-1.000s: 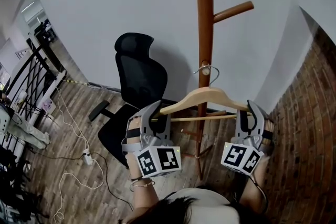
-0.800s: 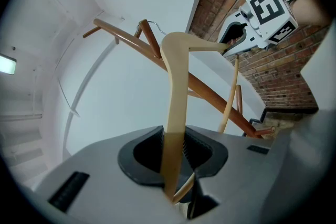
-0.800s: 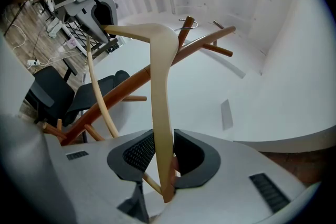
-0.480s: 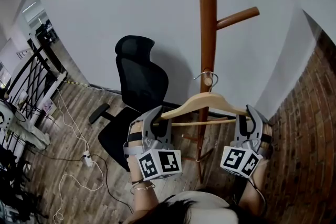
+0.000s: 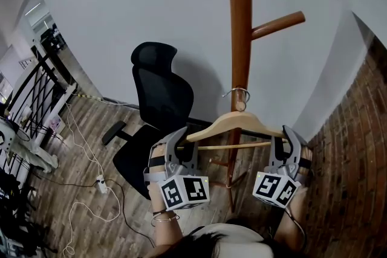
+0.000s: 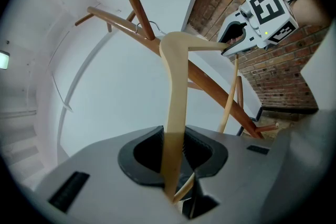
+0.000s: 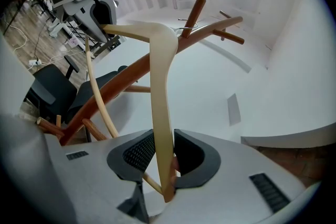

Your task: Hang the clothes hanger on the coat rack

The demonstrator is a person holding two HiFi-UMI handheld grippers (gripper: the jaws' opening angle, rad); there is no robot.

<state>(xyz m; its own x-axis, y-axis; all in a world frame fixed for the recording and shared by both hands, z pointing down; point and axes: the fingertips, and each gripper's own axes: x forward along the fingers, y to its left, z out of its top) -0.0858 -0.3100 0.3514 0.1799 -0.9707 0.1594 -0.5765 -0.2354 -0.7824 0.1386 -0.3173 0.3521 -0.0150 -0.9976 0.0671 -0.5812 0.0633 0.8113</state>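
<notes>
pale wooden clothes hanger (image 5: pixel 233 122) lies with its long axis left-right just near of the reddish-brown wooden coat rack (image 5: pixel 240 21), left gripper (image 5: pixel 179 141) and right gripper (image 5: pixel 284 142) clamping its ends, its wire hook (image 5: pixel 236 92) midway between them at a short peg (image 5: pixel 240 106), seated or not i cannot tell.

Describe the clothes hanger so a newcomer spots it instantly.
Find the reddish-brown coat rack against the white wall. In front of its pole, the clothes hanger is gripped by the left gripper and right gripper. It is paler than the rack's pegs, with a wire hook.
</notes>
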